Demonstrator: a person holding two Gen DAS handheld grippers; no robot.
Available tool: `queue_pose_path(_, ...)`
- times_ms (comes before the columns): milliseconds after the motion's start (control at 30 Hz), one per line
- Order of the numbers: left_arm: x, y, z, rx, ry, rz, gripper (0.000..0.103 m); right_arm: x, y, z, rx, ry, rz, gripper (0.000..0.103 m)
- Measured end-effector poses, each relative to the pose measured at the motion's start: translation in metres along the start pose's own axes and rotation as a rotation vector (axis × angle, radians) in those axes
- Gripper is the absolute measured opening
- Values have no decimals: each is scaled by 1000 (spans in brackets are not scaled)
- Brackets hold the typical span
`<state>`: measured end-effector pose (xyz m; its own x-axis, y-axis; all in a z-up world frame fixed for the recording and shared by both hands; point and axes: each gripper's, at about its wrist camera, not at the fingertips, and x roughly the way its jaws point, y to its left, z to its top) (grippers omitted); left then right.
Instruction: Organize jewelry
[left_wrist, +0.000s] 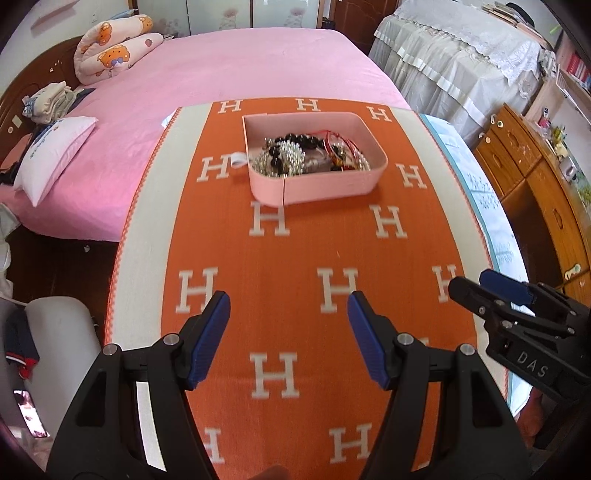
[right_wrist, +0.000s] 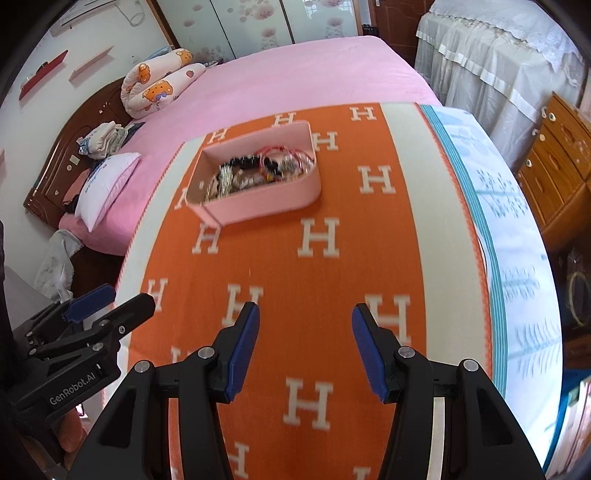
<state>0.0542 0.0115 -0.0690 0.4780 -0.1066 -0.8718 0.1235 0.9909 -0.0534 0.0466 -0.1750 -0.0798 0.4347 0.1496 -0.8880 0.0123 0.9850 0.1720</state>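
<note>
- Left wrist view, nearest: the left gripper (left_wrist: 288, 332) hovers over the orange cloth (left_wrist: 295, 251), jaws spread wide with nothing between the blue pads.
- Right wrist view, nearest: the right gripper (right_wrist: 304, 343) hangs likewise above the cloth, jaws spread and empty; in the left view its fingers are seen only side-on at the right edge.
- Farther on, well apart from both grippers, the pink box (left_wrist: 317, 186) sits on the cloth, with the jewelry (left_wrist: 306, 155) piled inside: dark beads, silvery strands and red cord loops.
- Beyond lies the pink bed (left_wrist: 240, 70).
- Risk, as I judge it: the pieces look tangled, so pinching one strand could drag several out together, or tug the light box across the cloth.
- A second risk: thin chains may slip from the broad pads.
- Hard to make out: the right view is blurred, so individual pieces cannot be told apart; the box's near wall hides the lowest items, and a white tab (left_wrist: 236, 159) beside the box is unclear.
</note>
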Motion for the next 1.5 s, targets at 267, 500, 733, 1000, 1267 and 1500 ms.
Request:
queue_pose_path(267,-32,0,-32,17,0,-8,63,-29,7,-61,36,23,-5,53)
queue_pose_path(500,-63,-5,-39,22,-1,-7,63,-69,15,-84,42,11,6,53)
queue_pose_path(733,-95,-20,-33,35,-63,14,63,-112,21,-76,16,-52,-17,53)
queue_pose_path(1000,-113,-32,-35,8,-69,10,63,-136,18,-62,-12,-86,-25,63)
queue_pose_path(1267,-115,-36,-40,7,-63,24,63,-137,18,-59,-24,-66,-22,63)
queue_pose_path(1500,-116,-37,-44,12,-55,24,63,-130,24,-59,-31,-57,-23,63)
